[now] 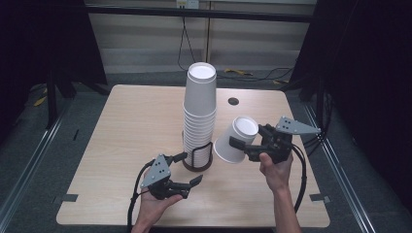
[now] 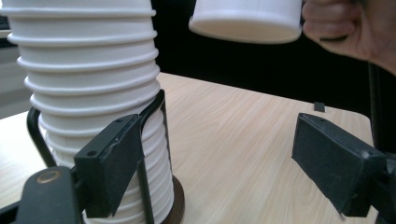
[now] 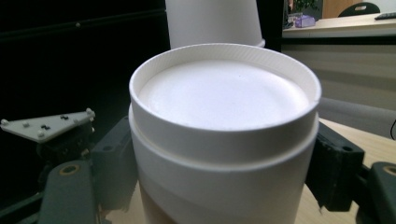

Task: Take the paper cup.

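pale wood-grain table [image 1: 126, 141] | ribbed cup stack [image 1: 199, 116] | smooth (tapered) paper cup [image 1: 236, 139]

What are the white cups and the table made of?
The cups look like matte white paper: thin walls and rolled rims, as on the held cup. The table looks like pale wood or a wood-look top, smooth, with fine grain lines. I can't tell which.

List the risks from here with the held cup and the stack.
The tilted white paper cup clamped in the right gripper hangs close to the tall stack of white paper cups; a bump may topple it. The left gripper has open jaws beside the black wire holder, so nothing steadies it.
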`<state>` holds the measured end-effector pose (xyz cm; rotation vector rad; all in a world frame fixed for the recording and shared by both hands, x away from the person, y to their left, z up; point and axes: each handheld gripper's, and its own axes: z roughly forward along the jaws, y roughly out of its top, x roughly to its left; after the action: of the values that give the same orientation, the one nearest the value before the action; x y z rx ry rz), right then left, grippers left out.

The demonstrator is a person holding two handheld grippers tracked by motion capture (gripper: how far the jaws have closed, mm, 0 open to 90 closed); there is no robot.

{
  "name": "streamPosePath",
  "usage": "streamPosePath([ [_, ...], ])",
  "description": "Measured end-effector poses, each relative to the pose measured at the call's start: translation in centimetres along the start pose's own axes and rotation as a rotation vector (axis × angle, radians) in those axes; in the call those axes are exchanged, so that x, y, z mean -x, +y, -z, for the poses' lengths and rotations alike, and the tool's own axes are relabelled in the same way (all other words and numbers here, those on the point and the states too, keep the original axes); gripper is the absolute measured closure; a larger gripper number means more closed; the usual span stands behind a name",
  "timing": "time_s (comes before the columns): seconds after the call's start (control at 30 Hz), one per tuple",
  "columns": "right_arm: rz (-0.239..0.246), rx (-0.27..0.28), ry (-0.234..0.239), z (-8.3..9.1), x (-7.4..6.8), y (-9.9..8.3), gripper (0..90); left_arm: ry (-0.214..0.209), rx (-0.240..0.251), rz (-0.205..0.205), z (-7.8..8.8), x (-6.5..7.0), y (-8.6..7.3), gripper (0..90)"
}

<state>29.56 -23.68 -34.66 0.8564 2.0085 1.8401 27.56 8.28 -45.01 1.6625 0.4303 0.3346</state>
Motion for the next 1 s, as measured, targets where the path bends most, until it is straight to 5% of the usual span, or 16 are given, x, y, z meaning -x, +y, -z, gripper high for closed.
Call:
streamPosePath([
  [0.57,-0.063,-0.030,0.063,-1.8,-0.8,-4.1,23.4,-0.055,0.004,-0.035,-1.1,0.5,0.8,15.4],
  [1.0,-0.084,-0.035,0.111,-3.2,-1.6,-5.7,23.5,-0.098,0.000,-0.038,-2.8,0.9,0.5,15.0],
])
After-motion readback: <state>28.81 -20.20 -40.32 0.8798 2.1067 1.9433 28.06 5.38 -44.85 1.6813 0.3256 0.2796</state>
